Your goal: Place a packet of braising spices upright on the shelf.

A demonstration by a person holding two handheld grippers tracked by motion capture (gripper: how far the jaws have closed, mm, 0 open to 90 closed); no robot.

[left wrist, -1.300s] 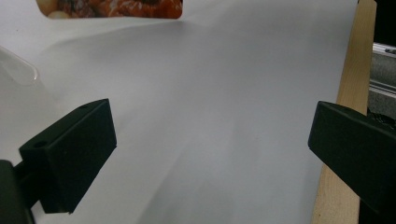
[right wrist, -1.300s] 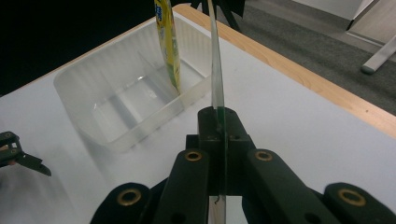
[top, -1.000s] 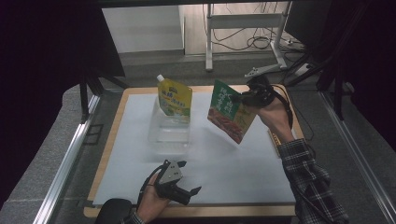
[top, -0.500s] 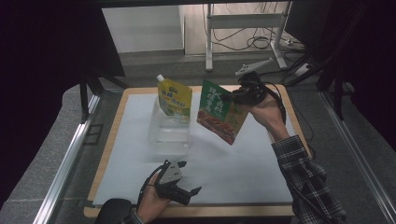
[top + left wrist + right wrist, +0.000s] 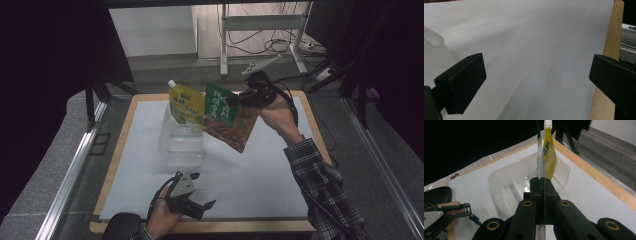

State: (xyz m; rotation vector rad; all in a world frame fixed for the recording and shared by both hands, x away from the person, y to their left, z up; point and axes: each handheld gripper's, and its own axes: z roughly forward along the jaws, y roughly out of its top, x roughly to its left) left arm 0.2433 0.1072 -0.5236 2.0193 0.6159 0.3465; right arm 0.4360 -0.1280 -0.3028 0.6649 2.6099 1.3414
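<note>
A green snack pouch (image 5: 226, 117) hangs in the air, pinched at its upper right edge by my right gripper (image 5: 248, 97), which is shut on it. In the right gripper view the green pouch (image 5: 539, 157) is edge-on between the closed jaws (image 5: 541, 185). Just left of it a yellow spouted pouch (image 5: 185, 105) stands upright at the far end of a clear plastic bin (image 5: 181, 145). The green pouch overlaps the yellow one's right side and hovers above the bin's right rim. My left gripper (image 5: 204, 190) rests open near the front edge, with nothing between its jaws (image 5: 536, 75).
A white mat (image 5: 260, 175) covers a wooden board (image 5: 117, 150) with grey tabletop around it. Metal rails run along both sides. In the right gripper view the bin (image 5: 506, 185) lies below the jaws, with the left gripper (image 5: 474, 213) at the bottom left.
My right gripper has carried the green pouch leftward and slightly up, from beside the bin until it overlaps the yellow pouch. The left gripper has stayed put.
</note>
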